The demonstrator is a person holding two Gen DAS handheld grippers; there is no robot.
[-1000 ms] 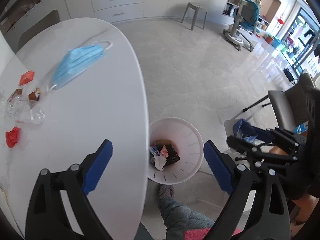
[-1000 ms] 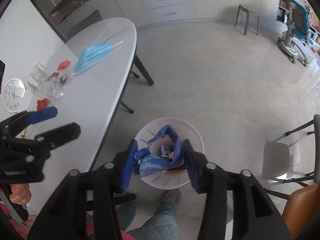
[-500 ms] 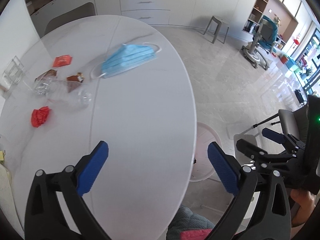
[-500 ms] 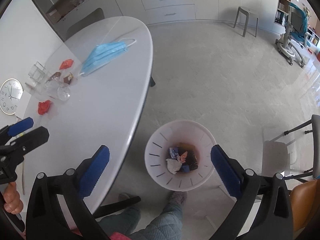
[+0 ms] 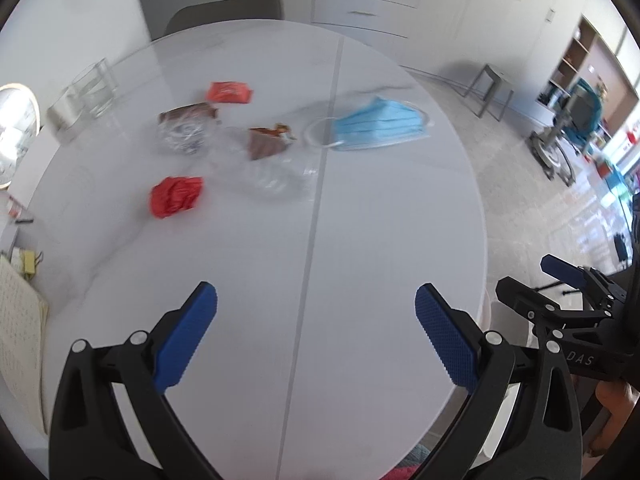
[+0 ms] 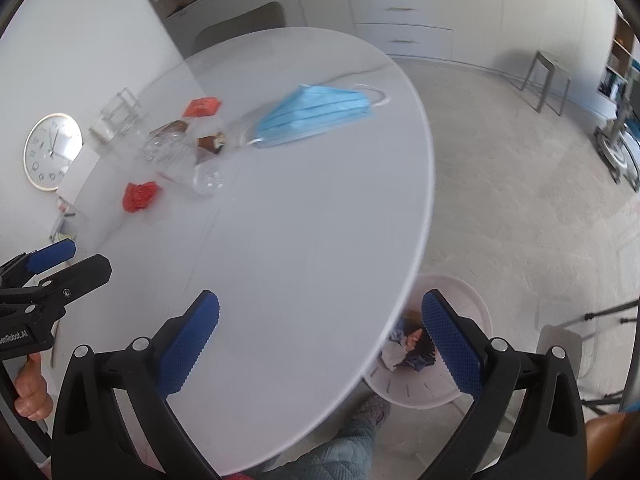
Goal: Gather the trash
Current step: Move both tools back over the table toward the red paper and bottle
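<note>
Trash lies on the far part of the white oval table (image 5: pixel 360 260): a blue face mask (image 5: pixel 380 124) (image 6: pixel 316 114), a crumpled red wrapper (image 5: pixel 176 196) (image 6: pixel 140 196), an orange packet (image 5: pixel 231 92), brown wrappers (image 5: pixel 266 142) and a crushed clear plastic bottle (image 5: pixel 264 172) (image 6: pixel 204 176). My left gripper (image 5: pixel 316 336) hangs open and empty above the near table. My right gripper (image 6: pixel 320 340) is open and empty over the table's right edge. The white bin (image 6: pixel 436 376) on the floor below holds several scraps.
A clear glass box (image 5: pixel 86 96) and a round clock (image 6: pixel 52 152) stand at the table's left. A notebook (image 5: pixel 18 344) lies at the near left. A grey chair (image 5: pixel 228 10) sits behind the table, a stool (image 6: pixel 548 80) on the floor beyond.
The right gripper opened and dropped the blue wrapper into the bin. Both grippers then swung left from over the bin to above the table.
</note>
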